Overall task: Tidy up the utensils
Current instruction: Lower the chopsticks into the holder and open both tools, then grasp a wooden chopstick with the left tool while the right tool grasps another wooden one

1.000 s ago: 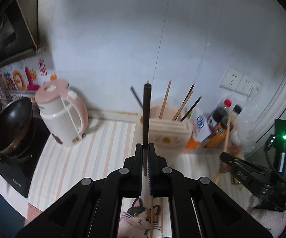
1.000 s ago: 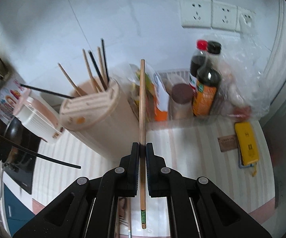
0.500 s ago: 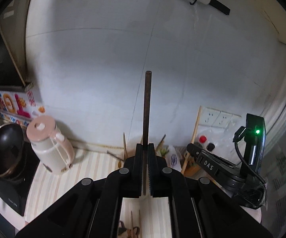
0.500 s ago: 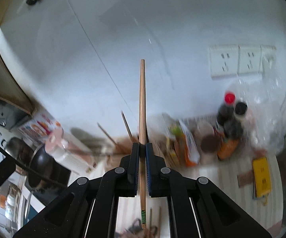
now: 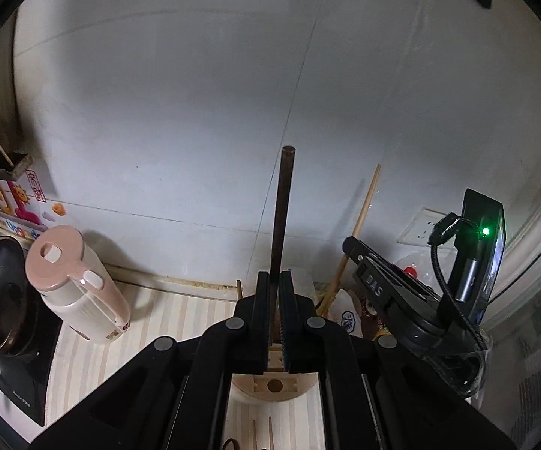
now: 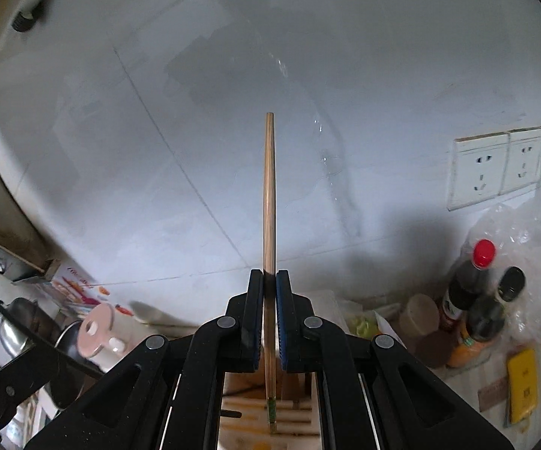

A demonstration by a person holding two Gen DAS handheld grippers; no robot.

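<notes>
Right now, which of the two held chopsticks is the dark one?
The dark brown chopstick in the left hand-held gripper; the right hand-held gripper clamps a pale bamboo chopstick with a green-marked end.

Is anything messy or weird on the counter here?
A little. Two loose chopsticks still lie flat on the striped counter in front of the beige chopstick holder, not standing in it. Nothing looks spilled or broken.

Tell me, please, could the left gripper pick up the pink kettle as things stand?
Probably not: the left gripper has its jaws shut on a dark chopstick, so nothing else fits until that is released. The pink kettle itself stands unobstructed.
</notes>
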